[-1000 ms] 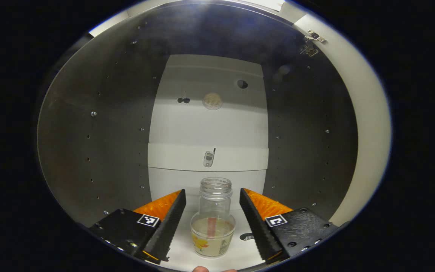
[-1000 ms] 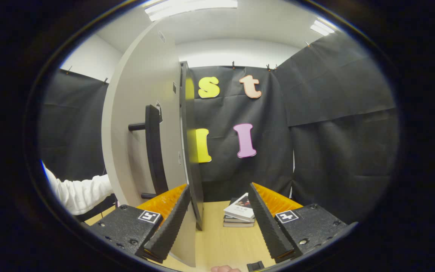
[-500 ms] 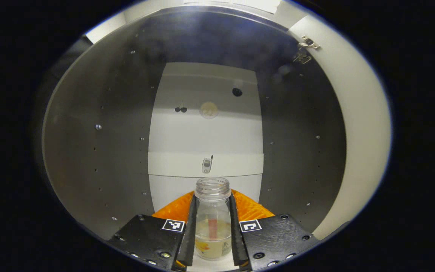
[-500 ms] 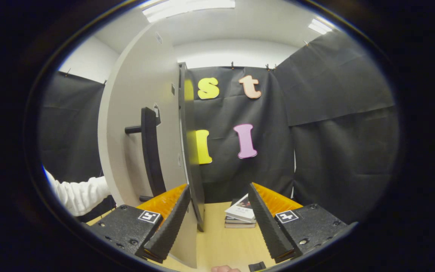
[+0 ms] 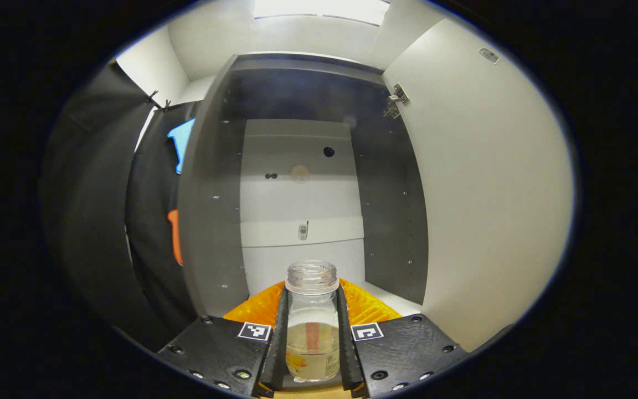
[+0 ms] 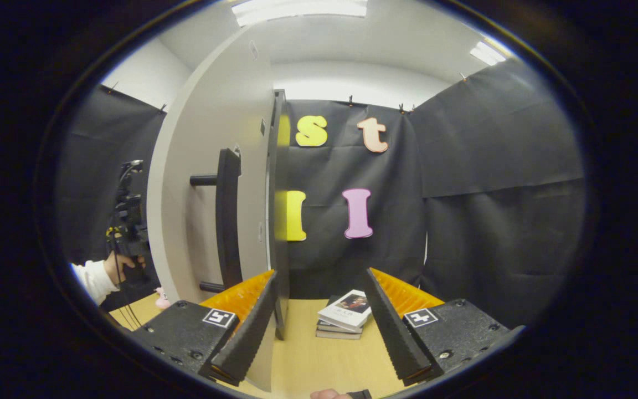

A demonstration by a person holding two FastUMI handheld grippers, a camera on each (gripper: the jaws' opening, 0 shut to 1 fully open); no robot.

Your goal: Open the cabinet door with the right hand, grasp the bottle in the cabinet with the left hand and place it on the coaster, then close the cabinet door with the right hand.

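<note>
A clear glass bottle [image 5: 312, 321] with no cap and a little pale liquid sits between the fingers of my left gripper [image 5: 312, 341], which is shut on it, out in front of the open cabinet [image 5: 297, 183]. The pale cabinet door [image 5: 490, 194] stands swung out on the right of the left gripper view. In the right gripper view my right gripper [image 6: 319, 327] is open, its left finger beside the edge of the door [image 6: 214, 183] with its dark bar handle [image 6: 227, 216]. At the far left there, a hand [image 6: 122, 266] holds the other gripper [image 6: 128, 221].
A stack of books [image 6: 344, 318] lies on the wooden table [image 6: 319, 360] ahead of the right gripper. The cabinet has dark side walls and a white back panel [image 5: 299, 199]. Black cloth walls surround the booth.
My left gripper closed on the bottle and drew it back out of the cabinet. The right gripper stayed open by the door's edge, shifting slightly.
</note>
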